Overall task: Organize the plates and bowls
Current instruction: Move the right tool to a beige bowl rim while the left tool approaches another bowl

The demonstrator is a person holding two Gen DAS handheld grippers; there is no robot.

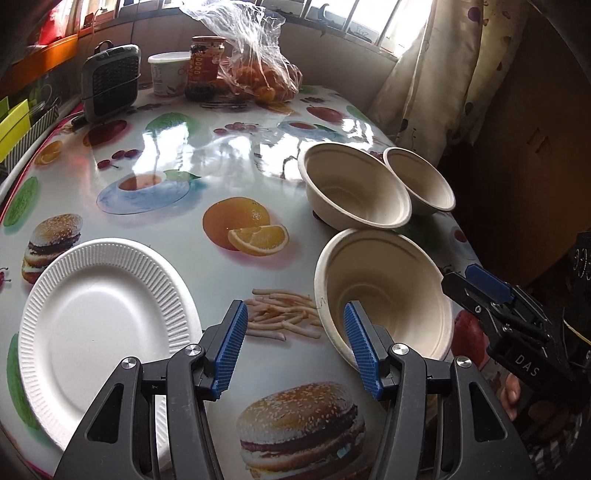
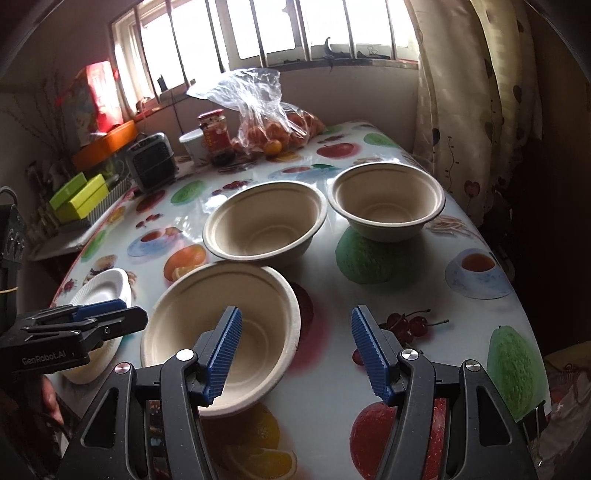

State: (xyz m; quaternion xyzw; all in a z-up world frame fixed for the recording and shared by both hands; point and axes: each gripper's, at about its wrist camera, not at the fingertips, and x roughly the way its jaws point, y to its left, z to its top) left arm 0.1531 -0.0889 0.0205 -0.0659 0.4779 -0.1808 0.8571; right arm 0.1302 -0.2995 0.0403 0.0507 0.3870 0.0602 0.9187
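Table (image 1: pixel 177 122) surface is a glossy oilcloth printed with food art: burgers, oranges, fries, cherries, teacups, green fruit. Window glare reflects off the middle of it.

Room: barred window (image 2: pixel 258 29) along the far wall, patterned curtain (image 2: pixel 461 110) at the right end. Off the left table edge sits a shelf with yellow-green boxes (image 2: pixel 79 195) and an orange tray (image 2: pixel 105 146).

Far end of table holds clutter: dark small heater (image 1: pixel 110 79), white tub (image 1: pixel 168 72), red-label jar (image 1: pixel 205 66), clear plastic bag of oranges (image 1: pixel 264 74).

Task items:
- white paper plate (image 1: pixel 99 325), ribbed rim, flat on the near-left part of the table, partly over a burger print.
- three beige pulp bowls, all upright. Near bowl (image 2: pixel 221 332) sits closest to both grippers; middle bowl (image 2: pixel 264 221) is just beyond it, rims near or touching (can't tell which). Far-right bowl (image 2: pixel 386 201) stands beside the middle one, by the curtain-side edge.

Left gripper (image 1: pixel 295 343): fingers spread apart, nothing between them, over the fries print between plate and near bowl. Its right pad overlaps the near bowl's rim in view; contact unclear.

Right gripper (image 2: pixel 295 350): fingers spread apart, holding nothing. Left pad is in front of the near bowl's interior, right pad over bare cloth near the cherry print.
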